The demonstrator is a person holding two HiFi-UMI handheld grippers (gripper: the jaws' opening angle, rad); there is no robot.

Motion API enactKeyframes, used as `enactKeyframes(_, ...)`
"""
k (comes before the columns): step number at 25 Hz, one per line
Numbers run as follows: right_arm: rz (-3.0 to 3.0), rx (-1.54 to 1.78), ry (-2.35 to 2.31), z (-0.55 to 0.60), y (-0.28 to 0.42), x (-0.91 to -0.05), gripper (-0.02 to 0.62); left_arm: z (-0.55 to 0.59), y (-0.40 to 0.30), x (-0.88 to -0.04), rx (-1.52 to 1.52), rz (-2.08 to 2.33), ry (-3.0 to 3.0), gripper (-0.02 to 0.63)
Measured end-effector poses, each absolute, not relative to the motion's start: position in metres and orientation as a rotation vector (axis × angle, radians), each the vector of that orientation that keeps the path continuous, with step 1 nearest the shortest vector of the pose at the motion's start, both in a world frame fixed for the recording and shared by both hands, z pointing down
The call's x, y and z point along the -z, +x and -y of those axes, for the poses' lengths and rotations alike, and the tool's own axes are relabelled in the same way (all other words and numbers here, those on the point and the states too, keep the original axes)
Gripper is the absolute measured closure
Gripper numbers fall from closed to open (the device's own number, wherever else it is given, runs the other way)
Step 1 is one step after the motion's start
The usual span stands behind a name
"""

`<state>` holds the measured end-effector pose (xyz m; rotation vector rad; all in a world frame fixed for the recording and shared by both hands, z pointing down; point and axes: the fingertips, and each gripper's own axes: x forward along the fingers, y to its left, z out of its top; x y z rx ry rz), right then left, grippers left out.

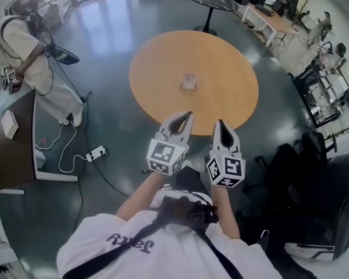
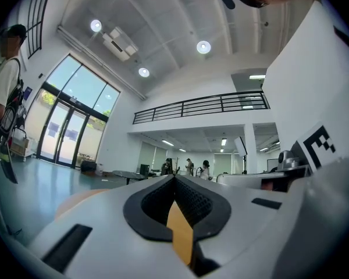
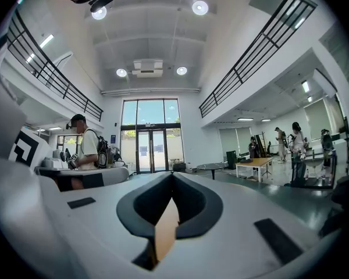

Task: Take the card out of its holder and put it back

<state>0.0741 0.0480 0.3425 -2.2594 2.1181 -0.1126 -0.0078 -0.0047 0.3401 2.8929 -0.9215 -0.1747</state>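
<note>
The card holder [image 1: 189, 81] lies at about the middle of the round orange table [image 1: 163, 63], well clear of every edge. In the head view it is a small pale thing, too small to show whether the card sits in it.

Both grippers are held side by side at the table's near edge, pointing level toward the holder and well apart from it. The left gripper [image 1: 185, 118] has its tips just over the near edge; the right gripper [image 1: 221, 127] is just beside it, with its tips at that same edge. Neither touches the table or the holder.

In the left gripper view the two jaws are closed, their tips meeting, and nothing is gripped; only a sliver of the orange tabletop shows through the gap behind the tips. The right gripper view shows the same: jaws together at the tips, nothing between them, and an orange strip of the table in the opening below.

The table stands on a dark, glossy floor [image 1: 104, 39]. Beyond its far edge is a black round table [image 1: 214, 0], and beyond its far right edge a long table [image 1: 273, 19] with people near it. Off the left edge stands another person [image 1: 23, 57] in white, and a power strip [image 1: 96, 153] with a white cable lies on the floor there.
</note>
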Motion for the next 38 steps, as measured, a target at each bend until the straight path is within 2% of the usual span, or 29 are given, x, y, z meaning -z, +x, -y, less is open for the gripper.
enactKeyframes(18, -2.243, 0.307, -2.194, 0.103, 0.122, -0.407, 0.586, 0.125, 0.045, -0.398, 0.041, 0.966, 2.936, 0.595)
enactKeyframes(26, -2.328, 0.506, -2.264, 0.117, 0.132, -0.465, 0.586, 0.146, 0.044, -0.47, -0.184, 0.921, 2.915, 0.594)
enactKeyframes(38, -2.388, 0.673, -2.277, 0.137, 0.141, -0.515, 0.586, 0.186, 0.025, -0.539, -0.307, 0.875, 2.747, 0.583)
